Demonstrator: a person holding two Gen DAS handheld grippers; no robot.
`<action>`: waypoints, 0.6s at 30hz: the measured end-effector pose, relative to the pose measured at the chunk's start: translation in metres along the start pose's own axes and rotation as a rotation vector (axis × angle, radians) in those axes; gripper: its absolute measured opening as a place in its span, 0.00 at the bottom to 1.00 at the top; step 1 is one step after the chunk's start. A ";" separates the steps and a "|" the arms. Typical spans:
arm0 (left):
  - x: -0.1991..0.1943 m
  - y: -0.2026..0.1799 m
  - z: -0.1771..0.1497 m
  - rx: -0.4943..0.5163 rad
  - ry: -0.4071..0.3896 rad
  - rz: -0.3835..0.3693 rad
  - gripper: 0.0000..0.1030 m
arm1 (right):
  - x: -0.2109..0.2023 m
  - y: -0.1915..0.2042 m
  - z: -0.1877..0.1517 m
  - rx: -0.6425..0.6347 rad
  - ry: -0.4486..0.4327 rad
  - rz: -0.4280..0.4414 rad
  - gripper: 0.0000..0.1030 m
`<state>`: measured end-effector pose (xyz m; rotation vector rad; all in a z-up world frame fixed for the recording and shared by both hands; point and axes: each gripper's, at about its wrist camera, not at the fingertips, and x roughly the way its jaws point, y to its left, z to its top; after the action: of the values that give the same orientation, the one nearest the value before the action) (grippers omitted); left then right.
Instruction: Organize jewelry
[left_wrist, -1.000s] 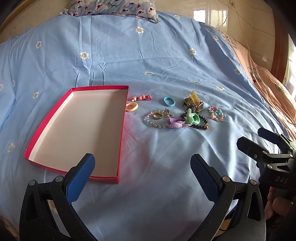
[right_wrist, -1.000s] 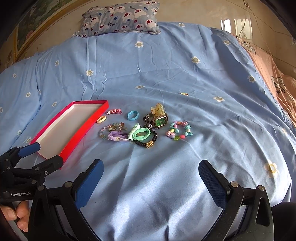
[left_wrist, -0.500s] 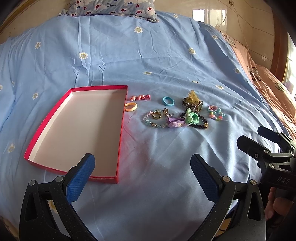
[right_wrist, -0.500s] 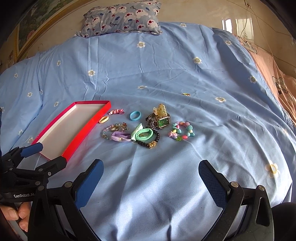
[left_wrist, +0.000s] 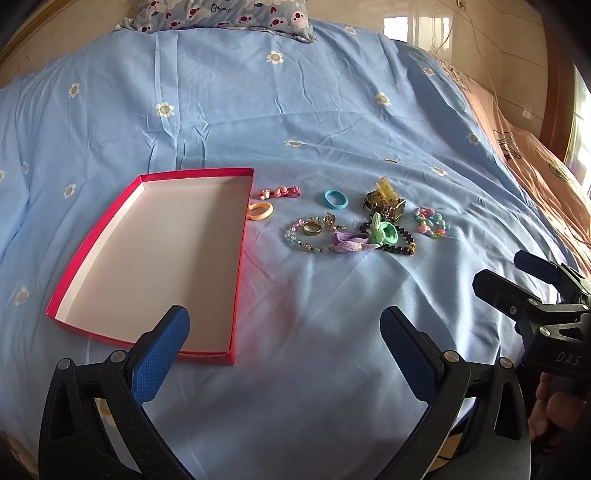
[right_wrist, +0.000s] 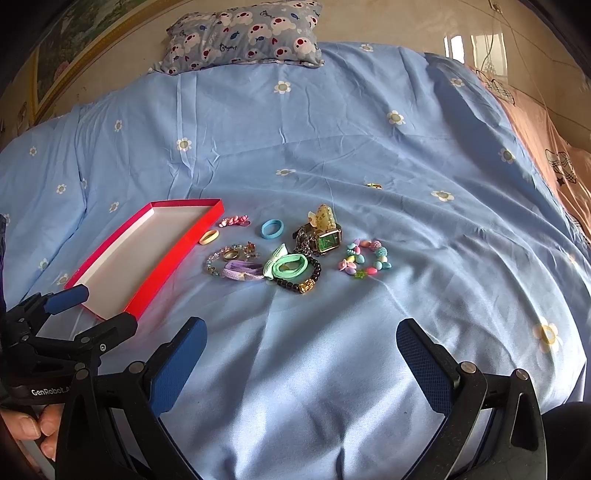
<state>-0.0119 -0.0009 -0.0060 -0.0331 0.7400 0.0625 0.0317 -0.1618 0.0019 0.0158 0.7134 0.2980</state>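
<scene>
Jewelry (right_wrist: 291, 251) lies in a loose cluster on the blue bedsheet (right_wrist: 332, 147), centre of the right wrist view, none yet in the red tray (left_wrist: 236, 295). Nearest: left gripper (left_wrist: 284, 347) and right gripper (right_wrist: 301, 350), both w/ jaws spread wide, nothing between the pads, hovering short of the pieces. Tray sits at 9 o'clock of the cluster, white floor bare; yellow ring (left_wrist: 260, 211) touches or nearly touches its wall (cannot tell which). Step in hand, judged: first pick. Best start w/ an outlier, e.g. pastel bead bracelet (right_wrist: 364, 263) at 3 o'clock or blue hair tie (right_wrist: 272, 228) at 12, approx. clear of neighbours. Pinch across the band, low to the sheet, avoid gathering fabric. Obstacles: green hair tie (right_wrist: 291, 266), purple band (right_wrist: 242, 272), black bead bracelet (right_wrist: 308, 285) and watch (right_wrist: 327, 239) overlap, so lifting one may drag others. Farther off: small gold item (right_wrist: 373, 185) alone at 1 o'clock, then patterned pillow (right_wrist: 243, 35) at the head of the bed.
</scene>
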 end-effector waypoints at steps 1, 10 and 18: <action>0.000 -0.001 -0.001 0.001 0.000 0.000 1.00 | 0.000 0.000 0.000 0.000 0.001 0.001 1.00; 0.001 -0.001 -0.004 0.002 0.003 -0.001 1.00 | 0.003 -0.003 0.000 0.007 0.006 0.010 1.00; 0.005 -0.007 -0.005 0.005 0.012 -0.004 1.00 | 0.005 -0.004 0.000 0.011 0.009 0.015 1.00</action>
<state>-0.0107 -0.0080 -0.0134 -0.0304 0.7520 0.0572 0.0363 -0.1647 -0.0021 0.0301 0.7244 0.3089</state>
